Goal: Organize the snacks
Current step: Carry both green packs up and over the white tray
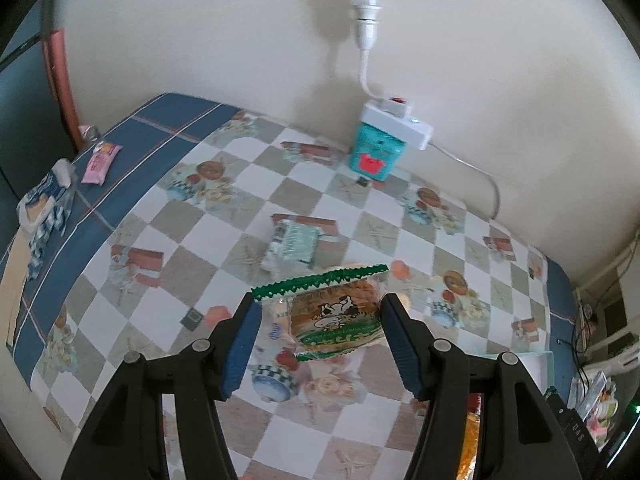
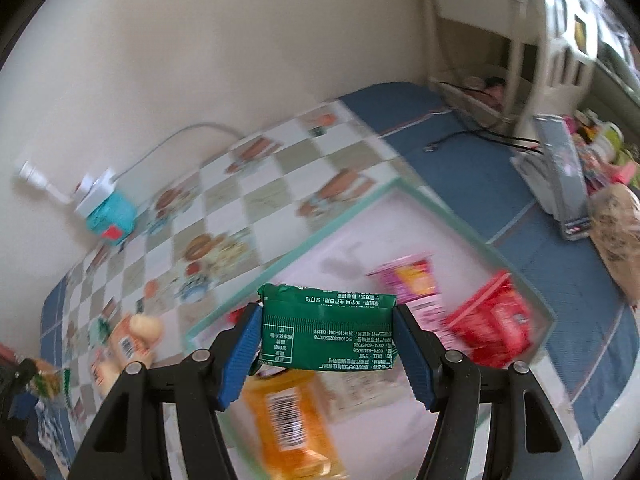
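Two snacks are being carried at once, one in each claw. On the left, the left claw (image 1: 322, 316) pinches a clear cookie pack (image 1: 334, 314) with a green zigzag top and a little cartoon cow on it; both blue pads press on its sides, and the pack hangs in the air above the checkered worktop (image 1: 160, 240). Behind it a pale green packet (image 1: 294, 242) lies alone on the worktop, and far off by the left edge sit a pink packet (image 1: 100, 162) and a blue and white pack (image 1: 44, 200). By the wall stands a teal box (image 1: 376, 156). On the right, the right claw (image 2: 326, 332) pinches a dark green packet (image 2: 326, 328) with white print, squeezed between its pads, right over a shallow tray (image 2: 288, 260) with a pale green rim. Inside the tray lie an orange packet (image 2: 288, 412), a pink packet (image 2: 408, 278) and a red packet (image 2: 492, 320). This looks like the carrying step: snacks go from the worktop into the tray. Next, the green packet probably needs to come down onto a bare spot in the tray and be let go gently. Then the cookie pack probably needs to travel over the rim too. The right view is blurry, so small details there are hard to tell.
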Action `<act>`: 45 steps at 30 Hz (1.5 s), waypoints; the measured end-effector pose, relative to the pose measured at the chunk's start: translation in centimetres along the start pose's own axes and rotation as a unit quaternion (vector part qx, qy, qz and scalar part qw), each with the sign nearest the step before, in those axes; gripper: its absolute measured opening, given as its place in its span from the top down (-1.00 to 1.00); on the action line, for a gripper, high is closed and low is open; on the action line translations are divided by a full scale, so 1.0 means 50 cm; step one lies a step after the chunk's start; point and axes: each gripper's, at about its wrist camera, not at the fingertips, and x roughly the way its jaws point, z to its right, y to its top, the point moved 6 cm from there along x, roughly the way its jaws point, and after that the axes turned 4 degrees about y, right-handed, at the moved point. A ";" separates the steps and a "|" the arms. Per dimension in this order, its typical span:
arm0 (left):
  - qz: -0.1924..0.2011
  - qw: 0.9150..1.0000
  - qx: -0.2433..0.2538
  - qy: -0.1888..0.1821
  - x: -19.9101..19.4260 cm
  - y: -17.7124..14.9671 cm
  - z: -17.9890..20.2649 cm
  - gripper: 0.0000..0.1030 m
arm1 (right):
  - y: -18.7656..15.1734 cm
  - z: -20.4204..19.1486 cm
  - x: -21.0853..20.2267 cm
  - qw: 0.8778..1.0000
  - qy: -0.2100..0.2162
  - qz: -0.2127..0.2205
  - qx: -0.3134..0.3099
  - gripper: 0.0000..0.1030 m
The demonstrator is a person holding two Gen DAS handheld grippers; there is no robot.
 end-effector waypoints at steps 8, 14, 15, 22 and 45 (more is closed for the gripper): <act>-0.008 0.998 0.047 -0.039 -0.008 -0.029 0.108 -0.22 | 0.039 0.080 -0.002 0.999 -0.029 0.016 0.032 -0.33; -0.017 0.993 0.098 -0.070 -0.017 -0.066 0.206 -0.23 | 0.061 0.104 0.000 0.998 -0.026 0.029 0.043 -0.33; -0.019 0.991 0.107 -0.077 -0.019 -0.075 0.225 -0.23 | 0.064 0.107 0.001 0.998 -0.027 0.031 0.044 -0.33; -0.039 0.980 0.156 -0.115 -0.014 -0.128 0.327 -0.23 | 0.076 0.149 0.014 0.996 -0.030 0.046 0.066 -0.33; -0.082 0.954 0.245 -0.154 0.076 -0.231 0.502 -0.23 | 0.081 0.172 0.077 0.996 -0.030 0.061 0.064 -0.33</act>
